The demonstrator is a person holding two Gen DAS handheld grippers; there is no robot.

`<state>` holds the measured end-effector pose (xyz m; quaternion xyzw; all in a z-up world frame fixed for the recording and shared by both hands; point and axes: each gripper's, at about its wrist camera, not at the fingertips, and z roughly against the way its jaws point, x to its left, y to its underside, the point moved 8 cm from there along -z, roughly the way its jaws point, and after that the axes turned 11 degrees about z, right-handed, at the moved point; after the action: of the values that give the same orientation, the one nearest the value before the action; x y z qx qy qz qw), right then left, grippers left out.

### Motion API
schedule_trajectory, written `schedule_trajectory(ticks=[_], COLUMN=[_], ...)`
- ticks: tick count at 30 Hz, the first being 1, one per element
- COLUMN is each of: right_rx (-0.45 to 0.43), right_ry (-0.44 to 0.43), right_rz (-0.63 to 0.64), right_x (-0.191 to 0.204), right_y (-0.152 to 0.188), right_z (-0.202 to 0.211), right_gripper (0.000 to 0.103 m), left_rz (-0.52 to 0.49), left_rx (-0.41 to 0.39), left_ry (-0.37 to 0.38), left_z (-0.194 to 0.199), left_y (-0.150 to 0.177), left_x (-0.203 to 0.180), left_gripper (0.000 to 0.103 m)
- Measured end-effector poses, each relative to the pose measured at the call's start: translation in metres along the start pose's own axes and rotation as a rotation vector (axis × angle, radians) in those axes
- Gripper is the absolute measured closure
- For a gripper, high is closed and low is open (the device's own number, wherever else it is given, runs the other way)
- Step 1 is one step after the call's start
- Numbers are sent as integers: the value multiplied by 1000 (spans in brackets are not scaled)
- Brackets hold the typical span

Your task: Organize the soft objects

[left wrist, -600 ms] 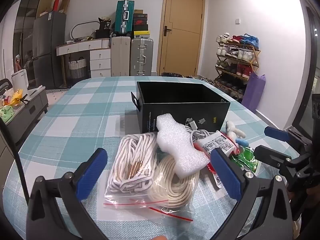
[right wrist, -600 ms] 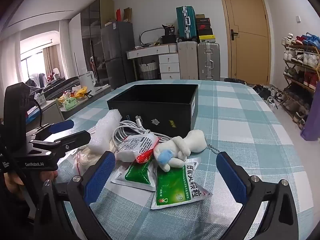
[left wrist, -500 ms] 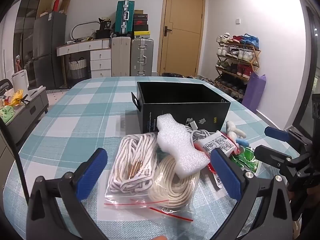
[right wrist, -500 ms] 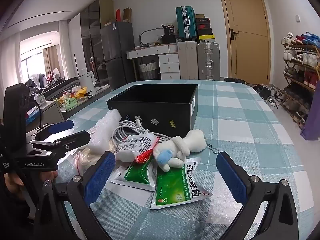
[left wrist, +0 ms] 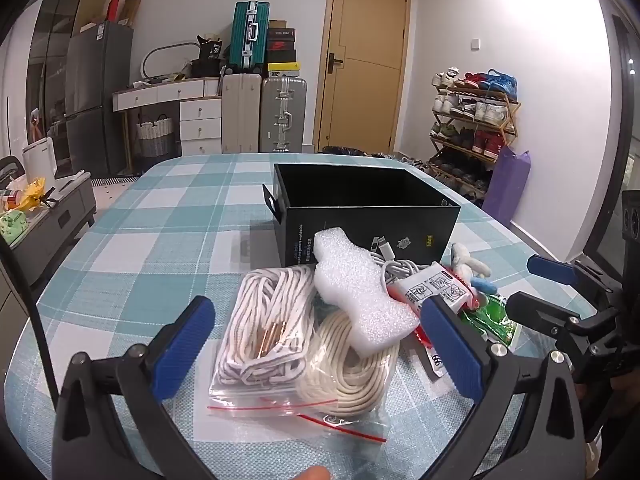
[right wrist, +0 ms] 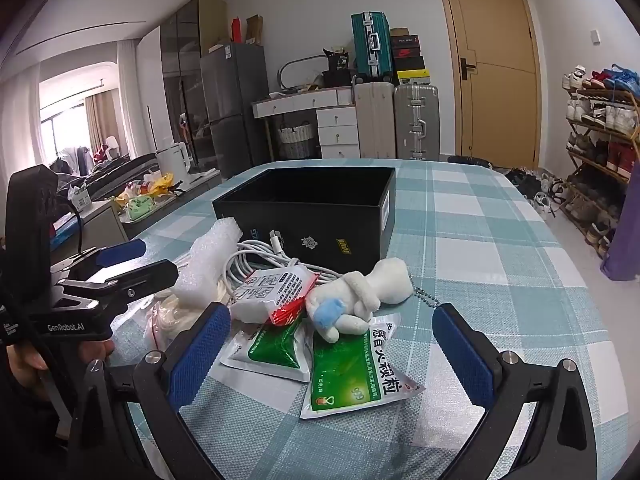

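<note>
An open black box [left wrist: 368, 216] stands on the checked table [left wrist: 152, 248]; it also shows in the right wrist view [right wrist: 320, 208]. In front of it lies a pile: two bagged rope coils [left wrist: 272, 320], a white foam piece [left wrist: 360, 292], a white cable [right wrist: 256, 256], a red-white packet [right wrist: 276, 292], a white plush toy [right wrist: 360, 296] and green sachets [right wrist: 348, 364]. My left gripper [left wrist: 320, 344] is open, hovering over the rope bags. My right gripper [right wrist: 332, 352] is open, hovering over the sachets and plush.
Suitcases [left wrist: 264, 116], a desk with drawers [left wrist: 184, 116] and a door [left wrist: 360, 60] stand behind the table. A shoe rack [left wrist: 472, 128] is at the right. The table's far half [right wrist: 480, 208] is bare cloth.
</note>
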<state>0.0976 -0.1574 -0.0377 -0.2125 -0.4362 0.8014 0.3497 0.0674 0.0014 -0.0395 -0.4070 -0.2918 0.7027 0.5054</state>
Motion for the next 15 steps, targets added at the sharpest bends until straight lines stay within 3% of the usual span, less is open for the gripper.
schedule_trajectory(ticks=[15], right_rx=[9], right_ry=[-3], right_rz=[-2], right_x=[1], right_y=[-2], right_z=[-7], right_gripper=[0], left_rz=[-32], left_rx=[-1], left_ry=[-4], left_z=[0], left_y=[1], left_x=[-6], left_gripper=[0])
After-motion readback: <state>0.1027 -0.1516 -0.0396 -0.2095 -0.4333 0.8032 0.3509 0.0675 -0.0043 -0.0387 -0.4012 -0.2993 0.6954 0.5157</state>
